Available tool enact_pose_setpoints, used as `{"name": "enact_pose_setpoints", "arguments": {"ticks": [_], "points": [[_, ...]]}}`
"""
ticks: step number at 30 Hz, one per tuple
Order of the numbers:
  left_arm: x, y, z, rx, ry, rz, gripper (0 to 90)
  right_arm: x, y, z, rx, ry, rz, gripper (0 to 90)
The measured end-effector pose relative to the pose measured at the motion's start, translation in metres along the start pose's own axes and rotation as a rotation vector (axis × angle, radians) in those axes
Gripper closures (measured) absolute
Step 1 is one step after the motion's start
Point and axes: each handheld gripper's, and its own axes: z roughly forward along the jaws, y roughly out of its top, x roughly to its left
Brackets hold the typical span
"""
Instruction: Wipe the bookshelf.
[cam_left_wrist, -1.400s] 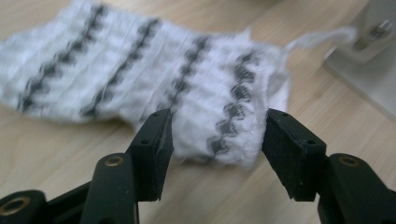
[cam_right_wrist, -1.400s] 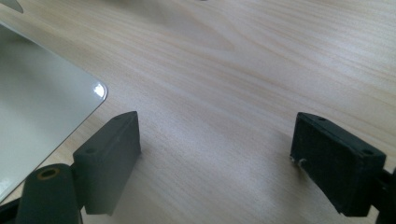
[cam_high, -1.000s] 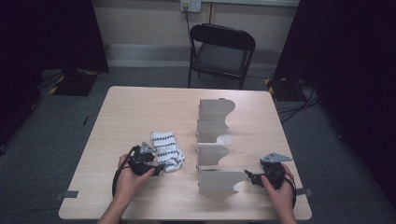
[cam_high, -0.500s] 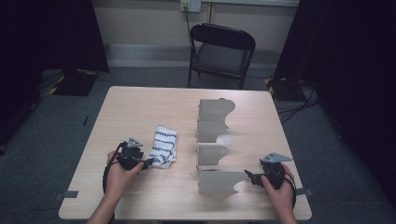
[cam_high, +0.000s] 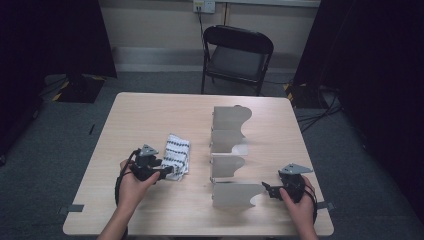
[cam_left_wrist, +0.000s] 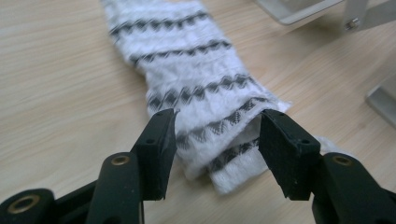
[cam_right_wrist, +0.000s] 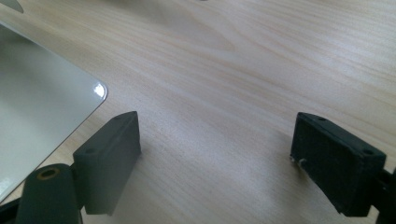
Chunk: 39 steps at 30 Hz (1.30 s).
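A: Sock (cam_high: 176, 155) is the thing here, a folded white one with dark stripes, on the left half of the table (cam_high: 150, 115), just left of the metal rack (cam_high: 227, 150).

B: Which way does it run?

A: Long axis goes near to far, leaning slightly right. Its near end sits between the jaws of the left gripper (cam_left_wrist: 215, 142), which comes at it from the near left.

B: Pinched?

A: Not quite, as far as I can see. The jaws stand half spread, one on each side of the near end, with a gap on the left. They have just been closing a little around it.

B: And the other hand?

A: The right gripper (cam_high: 267, 189) rests at the near right, jaws spread wide over bare wood, beside the rack's nearest plate. The left is far nearer the sock.
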Motion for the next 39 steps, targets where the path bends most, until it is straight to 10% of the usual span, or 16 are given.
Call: {"name": "enact_pose_setpoints", "arguments": {"ticks": [14, 30, 39], "points": [[-0.017, 0.004, 0.037, 0.028, -0.034, 0.001, 47.1, 0.000, 0.000, 0.000, 0.000, 0.000, 0.000, 14.9], [-0.002, -0.009, 0.016, 0.066, -0.004, 0.005, 51.4, 0.000, 0.000, 0.000, 0.000, 0.001, 0.000, 14.9], [-0.021, 0.014, -0.001, 0.035, -0.035, 0.063, 49.3, 0.000, 0.000, 0.000, 0.000, 0.000, 0.000, 14.9]]}}
